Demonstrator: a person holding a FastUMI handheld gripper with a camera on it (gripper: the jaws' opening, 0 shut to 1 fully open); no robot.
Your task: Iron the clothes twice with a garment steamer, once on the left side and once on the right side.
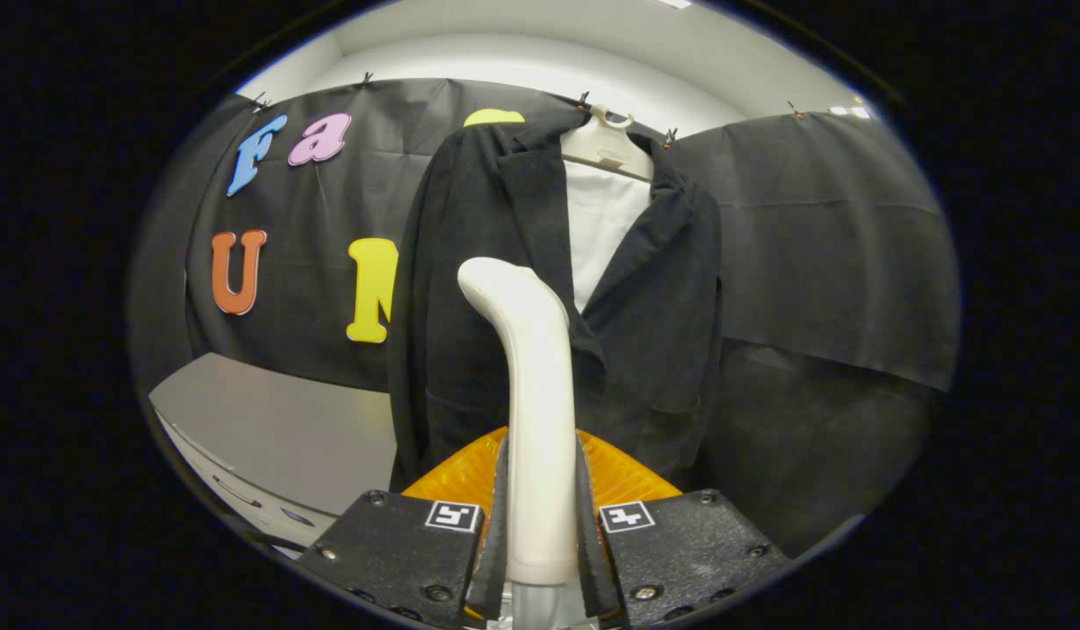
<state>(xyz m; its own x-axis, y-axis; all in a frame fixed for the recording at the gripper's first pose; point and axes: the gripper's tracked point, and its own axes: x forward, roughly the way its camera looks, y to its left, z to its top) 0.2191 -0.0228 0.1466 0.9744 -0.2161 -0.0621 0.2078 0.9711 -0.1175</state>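
My gripper (540, 534) is shut on the white handle of the garment steamer (531, 385), which rises upright between the fingers and bends at its top toward the garment. Just beyond it hangs a black jacket (470, 289) over a white shirt (603, 223), both on a pale hanger (608, 144) against the black cloth wall. The steamer's head sits in front of the jacket's lapel area, a little left of the shirt opening; whether it touches the cloth I cannot tell. An orange ribbed part (623, 477) shows behind the fingers, below the jacket's hem.
A grey tabletop (277, 420) with a white front edge lies to the left of the jacket and lower. Black cloth wall (820, 262) spreads behind and to the right of the jacket.
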